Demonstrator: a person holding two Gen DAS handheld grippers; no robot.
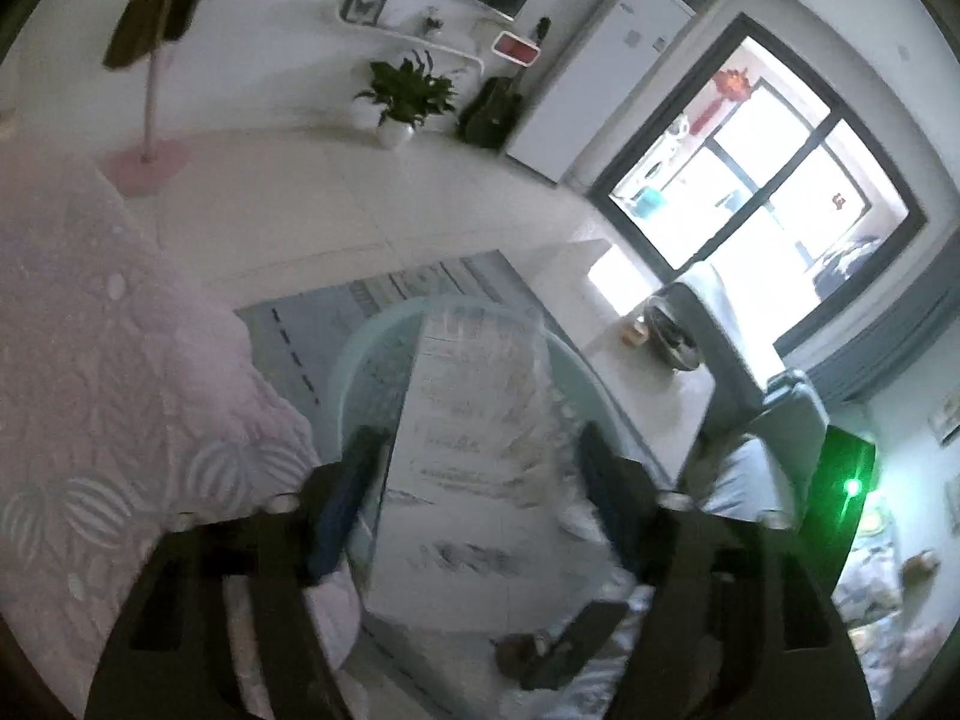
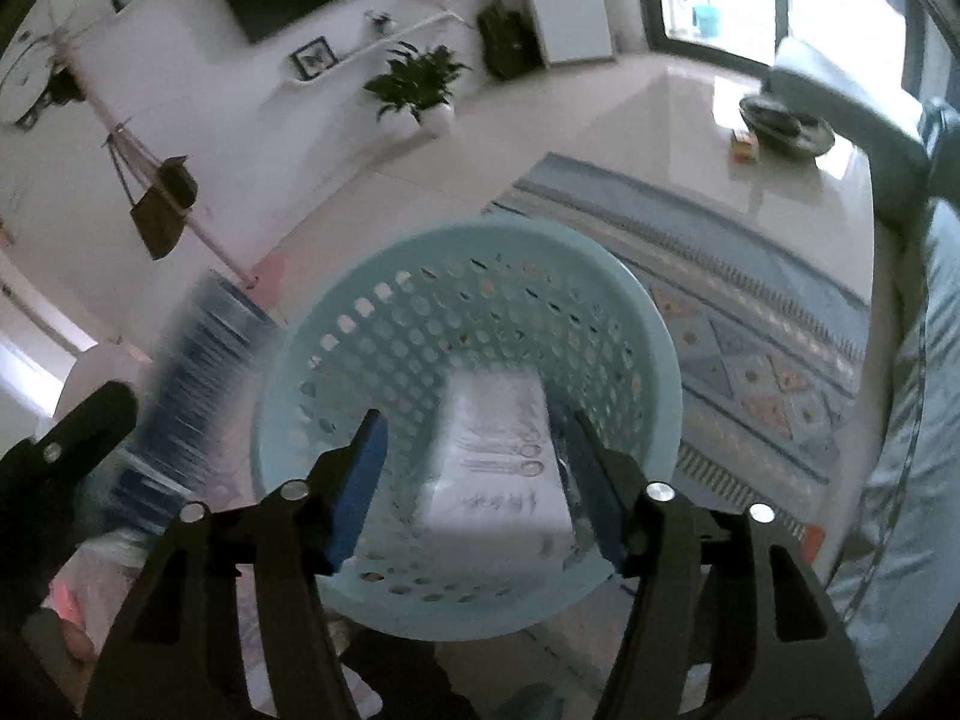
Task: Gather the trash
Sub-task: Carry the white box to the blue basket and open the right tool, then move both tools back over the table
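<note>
A round light-blue perforated basket (image 2: 420,324) stands on the floor below both grippers. A white printed box (image 2: 504,450) lies inside it, seen between the blue pads of my right gripper (image 2: 477,474), which is open with a gap on the left side. In the left wrist view another white printed box (image 1: 468,420) stands on end between the pads of my left gripper (image 1: 474,486), over the basket's rim (image 1: 360,348); the jaws are wide and do not seem to press it. A blurred blue-striped thing (image 2: 198,372) hangs beside the basket, near the other gripper's black frame (image 2: 72,438).
A patterned rug (image 2: 750,330) lies under and right of the basket. Pink patterned bedding (image 1: 120,390) fills the left. A potted plant (image 2: 420,84), a coat stand with bags (image 2: 162,204), a grey seat (image 2: 840,102) and a glass door (image 1: 762,162) ring the tiled floor.
</note>
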